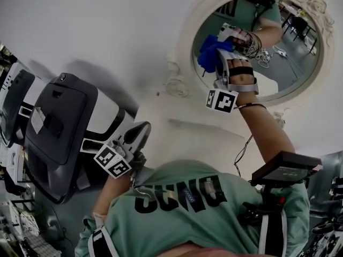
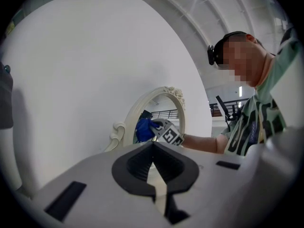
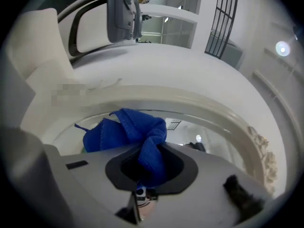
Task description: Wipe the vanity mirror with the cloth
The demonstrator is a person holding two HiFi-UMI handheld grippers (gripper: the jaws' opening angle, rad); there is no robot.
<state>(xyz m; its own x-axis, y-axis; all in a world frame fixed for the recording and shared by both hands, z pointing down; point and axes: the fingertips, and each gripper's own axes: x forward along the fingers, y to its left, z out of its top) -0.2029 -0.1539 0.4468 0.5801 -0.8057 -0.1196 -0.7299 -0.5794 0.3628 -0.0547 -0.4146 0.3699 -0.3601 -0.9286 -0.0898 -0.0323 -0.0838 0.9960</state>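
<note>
The right hand-held gripper (image 3: 145,170) is clamped tight on a blue cloth (image 3: 126,132). The bunched bulk of the cloth spills out ahead of the jaws, at the glass of the vanity mirror (image 3: 204,132) and close to its carved frame; whether it presses flat cannot be told. The left hand-held gripper (image 2: 152,167) is closed on nothing, with the mirror ahead of and above it, well apart. The wipe appears to be under way. To do it well, the bunched cloth, not the jaw tips, should bear on the glass, sweeping in overlapping passes away from the frame, with a firm grip so the cloth cannot slip.
</note>
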